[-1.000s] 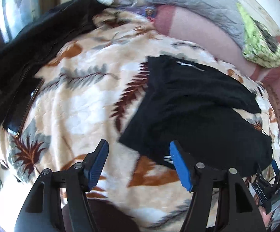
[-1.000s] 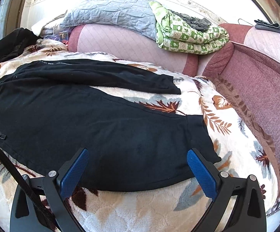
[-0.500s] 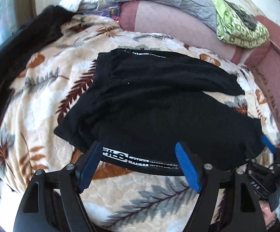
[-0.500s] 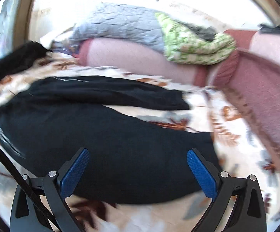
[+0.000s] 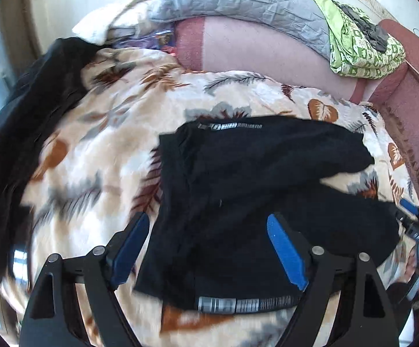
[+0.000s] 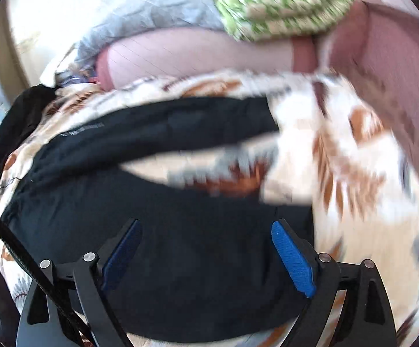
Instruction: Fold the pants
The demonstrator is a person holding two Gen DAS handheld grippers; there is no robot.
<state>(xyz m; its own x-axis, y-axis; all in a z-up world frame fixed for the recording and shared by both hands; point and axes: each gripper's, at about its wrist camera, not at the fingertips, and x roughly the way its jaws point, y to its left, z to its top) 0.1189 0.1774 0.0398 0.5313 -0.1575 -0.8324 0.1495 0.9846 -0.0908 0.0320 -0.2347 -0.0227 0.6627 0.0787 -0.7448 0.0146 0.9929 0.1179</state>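
Note:
Black pants [image 5: 252, 196] lie flat on a leaf-patterned blanket [image 5: 117, 133], the two legs spread in a V and pointing right. The waistband with grey lettering [image 5: 244, 305] is nearest the left camera. My left gripper [image 5: 208, 222] hovers over the waist end; its jaws are opening and its blue pads touch no cloth. In the blurred right wrist view the pants [image 6: 180, 190] fill the lower half. My right gripper [image 6: 206, 227] hangs above the near leg, jaws wide and closing, nothing pinched. It also shows at the right edge of the left wrist view as the right gripper [image 5: 411, 217].
A pink sofa back [image 5: 267, 57] runs along the far side, with a grey quilt [image 5: 238, 3] and a green patterned cloth [image 5: 359, 52] on top. Another black garment [image 5: 21, 130] lies heaped at the blanket's left edge. A black cable [image 6: 16, 245] crosses the lower left.
The left gripper has swung from beside the pants to over their waist end, jaws spreading wider. The right gripper has moved over the near leg, its jaws slightly narrower and its view now blurred.

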